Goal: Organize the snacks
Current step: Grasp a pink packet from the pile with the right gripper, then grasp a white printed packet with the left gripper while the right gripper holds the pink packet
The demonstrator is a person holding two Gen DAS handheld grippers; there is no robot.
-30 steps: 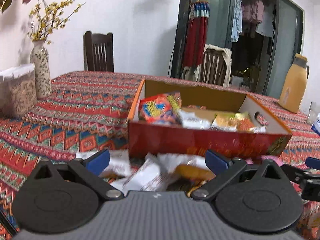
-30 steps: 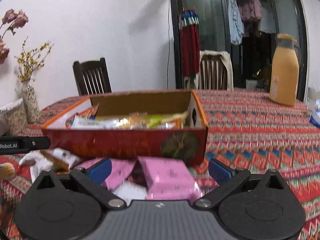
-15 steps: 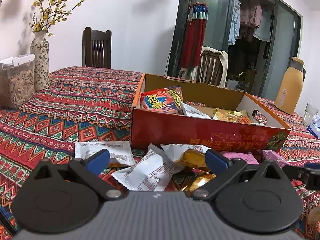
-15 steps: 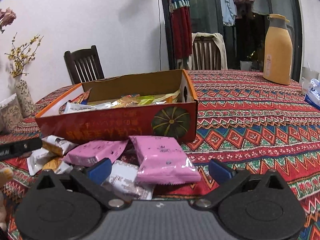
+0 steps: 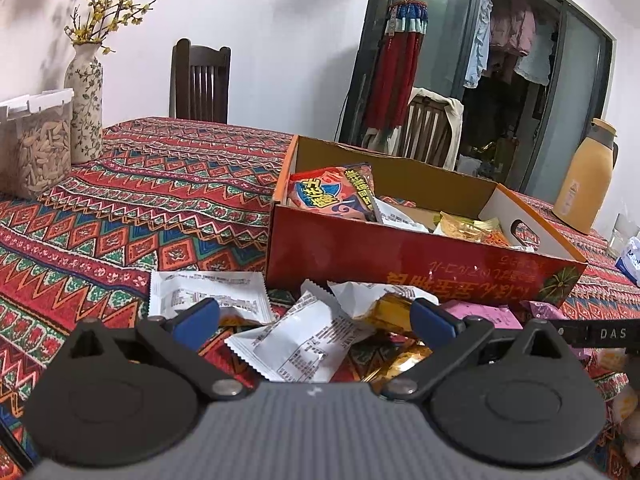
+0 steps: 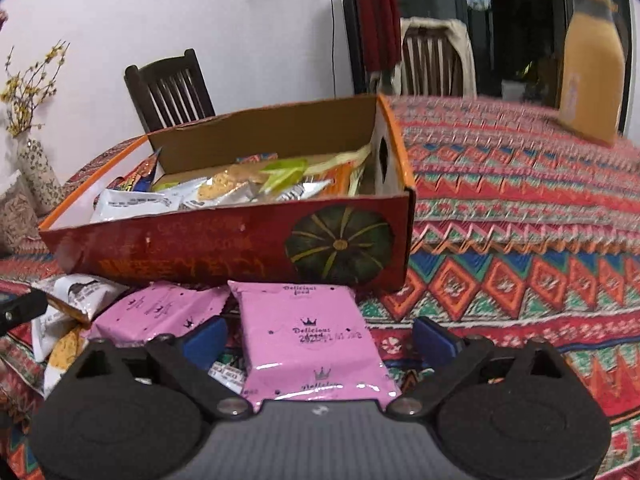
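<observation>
The right gripper [image 6: 318, 336] straddles a pink packet [image 6: 308, 340], its fingers wide but closing, near the box [image 6: 240, 244]. The left gripper's [image 5: 314, 318] fingers stand wide over a white packet [image 5: 304, 344].

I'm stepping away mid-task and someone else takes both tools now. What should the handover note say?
Right tool: jaws closing around the front pink square snack packet, pads not yet pressing.
Left tool: open, empty, poised over the white printed sachet.
Red cardboard box already holds several packets.
Left to do: a second pink packet, white sachets and gold-wrapped snacks lie loose on the patterned tablecloth in front of the box.
</observation>
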